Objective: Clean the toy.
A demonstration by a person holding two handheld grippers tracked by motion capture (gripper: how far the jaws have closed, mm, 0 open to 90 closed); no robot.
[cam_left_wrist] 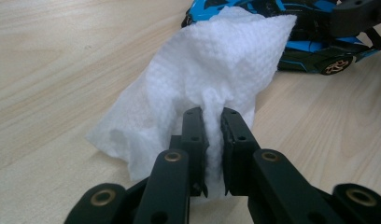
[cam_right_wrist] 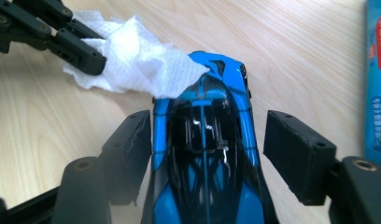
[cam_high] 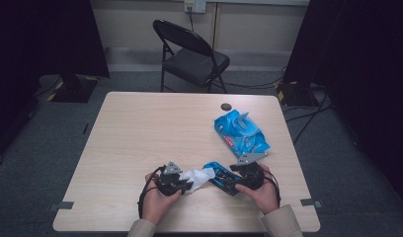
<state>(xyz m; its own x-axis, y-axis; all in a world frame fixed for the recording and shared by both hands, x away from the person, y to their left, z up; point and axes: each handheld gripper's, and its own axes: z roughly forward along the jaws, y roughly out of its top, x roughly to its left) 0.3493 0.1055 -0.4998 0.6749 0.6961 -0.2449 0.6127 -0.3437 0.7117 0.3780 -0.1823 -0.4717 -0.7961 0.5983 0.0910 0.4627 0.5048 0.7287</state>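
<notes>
Toy car (cam_right_wrist: 205, 154) lies nose toward the left gripper (cam_high: 185, 186), wipe (cam_left_wrist: 202, 88) on its nose.

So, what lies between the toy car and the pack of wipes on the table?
Only bare table: in the high view, the toy car and the pack of wipes lie apart with nothing between.

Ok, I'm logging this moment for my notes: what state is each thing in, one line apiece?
Left gripper: shut on the white wipe.
White wipe: crumpled, its far end draped on the toy car's front.
Toy car: upright on the table, between the right gripper's jaws.
Right gripper: open, left jaw touching the car, right jaw apart.
Wipes pack: flat on the table, lid flap raised.
Folding chair: unfolded, unoccupied.
</notes>
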